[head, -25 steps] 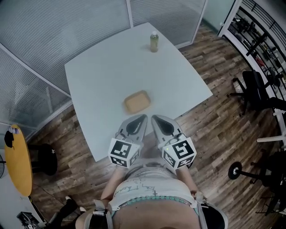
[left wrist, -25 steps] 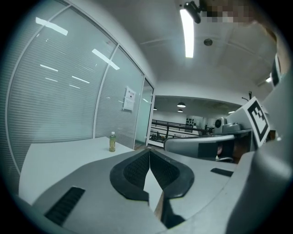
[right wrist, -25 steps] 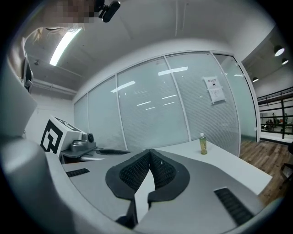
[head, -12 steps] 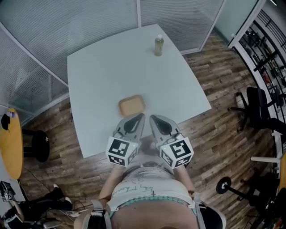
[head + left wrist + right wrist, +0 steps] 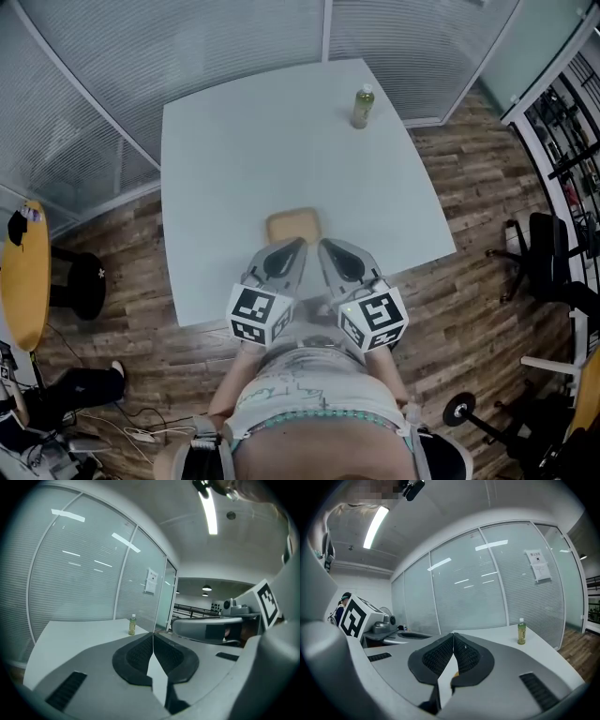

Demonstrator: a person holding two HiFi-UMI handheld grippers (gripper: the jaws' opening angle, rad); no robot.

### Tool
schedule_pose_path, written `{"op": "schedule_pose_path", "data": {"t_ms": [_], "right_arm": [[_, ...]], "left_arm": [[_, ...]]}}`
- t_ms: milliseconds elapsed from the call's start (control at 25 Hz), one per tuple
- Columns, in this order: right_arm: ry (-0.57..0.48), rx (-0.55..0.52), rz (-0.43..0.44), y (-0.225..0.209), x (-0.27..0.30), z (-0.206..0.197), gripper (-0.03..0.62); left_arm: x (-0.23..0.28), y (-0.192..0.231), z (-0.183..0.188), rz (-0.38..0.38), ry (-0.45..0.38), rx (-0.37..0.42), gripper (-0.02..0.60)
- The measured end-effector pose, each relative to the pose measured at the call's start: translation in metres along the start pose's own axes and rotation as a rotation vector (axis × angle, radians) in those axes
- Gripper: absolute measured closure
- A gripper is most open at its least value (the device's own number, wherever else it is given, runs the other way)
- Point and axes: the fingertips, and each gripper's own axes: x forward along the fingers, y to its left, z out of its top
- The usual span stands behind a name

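Tan tray [image 5: 292,225] is lying flat on the white table [image 5: 234,141], toward the near edge and just beyond the tips of both grippers, with nothing showing inside it. The left gripper [image 5: 298,247] and the right gripper [image 5: 324,247] are hovering side by side over that near edge, close to the person's body, their noses angling toward each other and pointing at the tray without touching it. In the left gripper view the left gripper [image 5: 153,634] is showing its jaws pressed together at the tips, with only a thin wedge opening lower down and nothing between them. The right gripper view is showing the same of the right gripper [image 5: 453,634] — dark ribbed pads are meeting at the tips and holding nothing, with a small tan speck peeking through the gap below. Each gripper's marker cube is facing up at the head camera, the left one [image 5: 261,315] and the right one [image 5: 373,319]. A green bottle [image 5: 362,107] is standing upright near the table's far edge, well apart from the tray. Frosted glass partitions [image 5: 187,47] are bordering the table on its far sides, and wood flooring [image 5: 469,309] is surrounding it.
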Motion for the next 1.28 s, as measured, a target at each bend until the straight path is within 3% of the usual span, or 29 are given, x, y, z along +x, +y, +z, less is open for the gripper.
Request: {"op": "schedule_pose_path", "data": {"t_ms": [360, 840, 1280], "right_arm": [[0.024, -0.03, 0.027, 0.005, 0.06, 0.01, 0.594], [0.073, -0.062, 0.079, 0.037, 0.145, 0.001, 0.594], [0.091, -0.096, 0.135, 0.03, 0.153, 0.001, 0.594]], "left_arm": [[0.01, 0.049, 0.022, -0.013, -0.028, 0.006, 0.577], [-0.007, 0.138, 0.01, 0.049, -0.03, -0.024, 0.577], [-0.011, 0.146, 0.019, 0.129, -0.066, -0.057, 0.577]]}}
